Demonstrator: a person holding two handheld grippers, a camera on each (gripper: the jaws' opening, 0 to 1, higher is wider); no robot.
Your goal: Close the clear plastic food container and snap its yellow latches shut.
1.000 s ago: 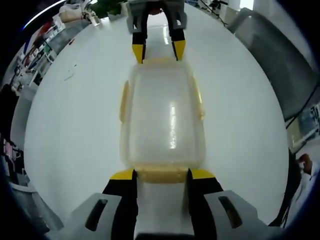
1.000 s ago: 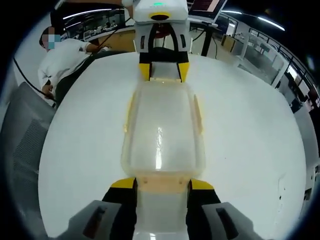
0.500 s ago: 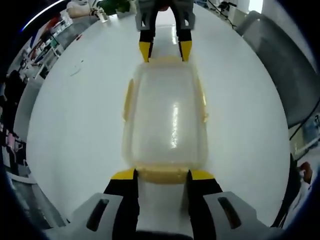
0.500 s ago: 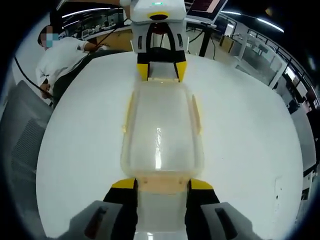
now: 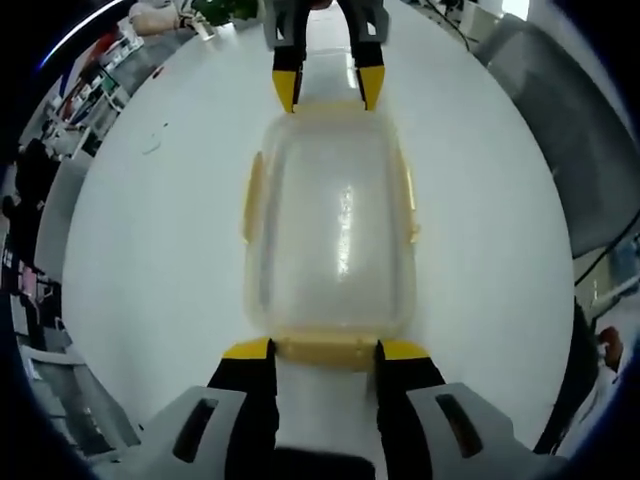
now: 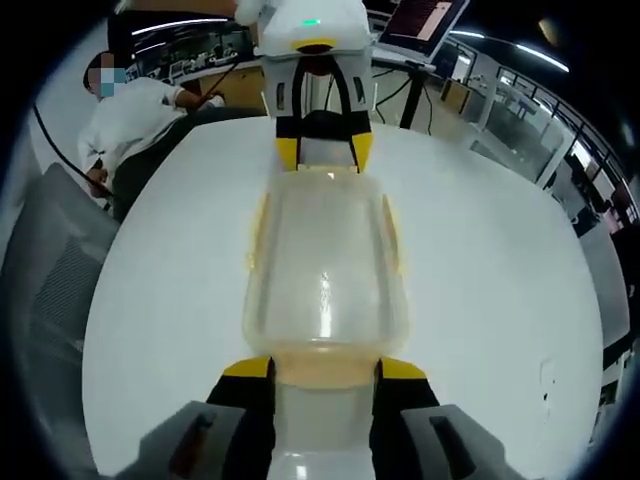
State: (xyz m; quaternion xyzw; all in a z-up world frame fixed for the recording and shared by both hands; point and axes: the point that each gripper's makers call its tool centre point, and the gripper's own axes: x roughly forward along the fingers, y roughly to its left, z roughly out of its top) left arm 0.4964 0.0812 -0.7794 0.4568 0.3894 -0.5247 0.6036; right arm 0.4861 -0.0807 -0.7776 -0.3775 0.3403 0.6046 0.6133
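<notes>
**Grippers at both ends of the box**

The left gripper [image 5: 324, 349] straddles one end latch [image 5: 325, 350] of the box [image 5: 330, 225], jaws apart; the right gripper [image 6: 325, 368] likewise straddles the opposite latch [image 6: 326, 367]. Whether either pinches its latch is unclear. The lidded box lies on the white table [image 5: 150, 250]. A person [image 6: 125, 115] sits beyond.

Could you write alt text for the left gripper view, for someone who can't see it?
A clear plastic food container with yellow latches lies lid-on upon a round white table. The left tool stands at its near end latch; the right tool is at the far end.
</notes>
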